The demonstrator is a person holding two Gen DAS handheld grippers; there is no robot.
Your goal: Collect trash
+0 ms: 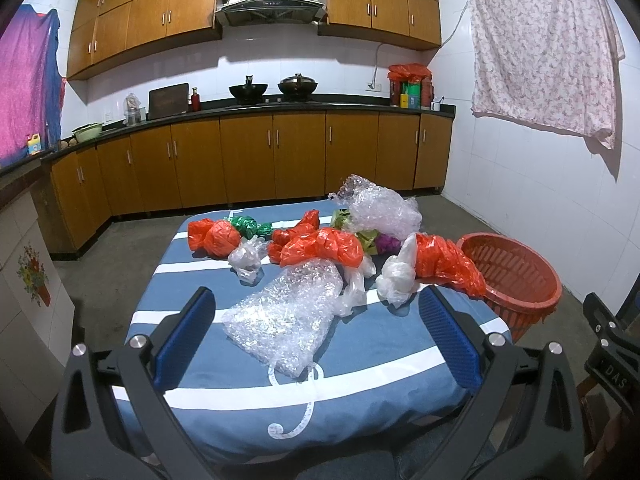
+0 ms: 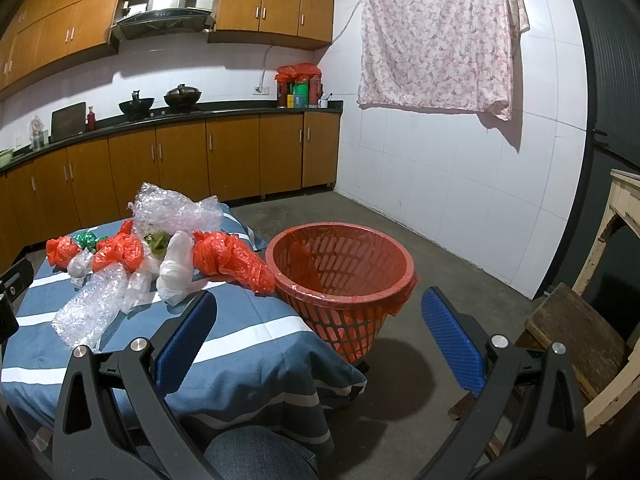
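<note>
The bubble-wrap sheet (image 1: 286, 312) lies on the blue striped tablecloth (image 1: 360, 368), just ahead of my left gripper (image 1: 316, 344), between its wide-spread fingers. Orange plastic bags (image 1: 324, 248) pile behind. My right gripper (image 2: 320, 344), fingers wide and empty, faces the orange basket (image 2: 340, 276) beside the table.

Trash heaped on the surface (image 1: 360, 364), basket (image 2: 344, 276) off its right edge.

From my seat I see a bubble wrap sheet (image 1: 280, 316) nearest me, with bags (image 1: 320, 248) in a row across behind it and a bubble wrap wad (image 1: 380, 208) at the far side. The basket stands on the floor (image 2: 460, 280), just beside the surface, the rightmost bag (image 2: 232, 260) reaching toward its rim. Cabinets (image 1: 248, 156) line the wall beyond.
</note>
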